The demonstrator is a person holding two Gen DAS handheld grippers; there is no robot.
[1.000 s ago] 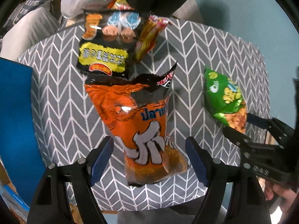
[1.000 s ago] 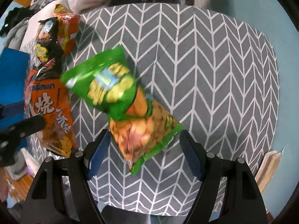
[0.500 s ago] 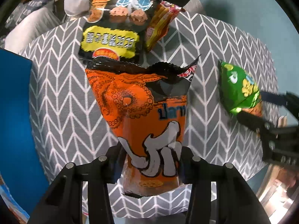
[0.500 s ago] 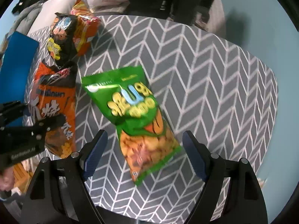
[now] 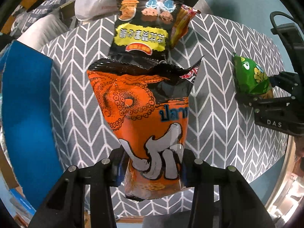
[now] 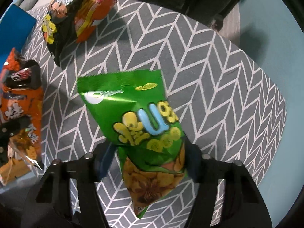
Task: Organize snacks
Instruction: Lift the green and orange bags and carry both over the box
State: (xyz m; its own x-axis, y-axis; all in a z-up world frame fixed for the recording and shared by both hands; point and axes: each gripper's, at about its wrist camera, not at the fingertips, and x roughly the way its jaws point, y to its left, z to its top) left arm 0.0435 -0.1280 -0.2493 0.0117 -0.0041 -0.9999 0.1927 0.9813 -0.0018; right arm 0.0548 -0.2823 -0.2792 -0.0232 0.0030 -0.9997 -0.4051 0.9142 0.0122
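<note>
A round tabletop (image 5: 218, 98) under a grey cloth with a white chevron pattern fills the middle of both views. A flat blue panel (image 5: 26, 102) stands along the left edge of the left wrist view; whether it belongs to a box cannot be told.

The orange octopus snack bag (image 5: 144, 110) takes the centre of the left wrist view, sealed, its black crimped top toward the upper middle of the frame. The left gripper (image 5: 152, 169) is closed on the bag's lower end, a finger pressed against each side. In the right wrist view the same bag shows at the left edge.

The green chip bag (image 6: 140, 121) fills the centre of the right wrist view, sealed, its top edge pointing to the upper left. The right gripper (image 6: 148, 163) is clamped on its lower part, the fingers pinching the foil inward. In the left wrist view this bag sits at the right edge, in that gripper.

At the top centre of the left wrist view a black snack bag with cartoon faces (image 5: 142, 28) lies on the cloth, just above the octopus bag's top edge. An orange-red snack packet (image 5: 180, 28) touches its right side, partly tucked beneath it. A white plastic bag (image 5: 95, 0) lies beyond the tabletop at the upper left.
</note>
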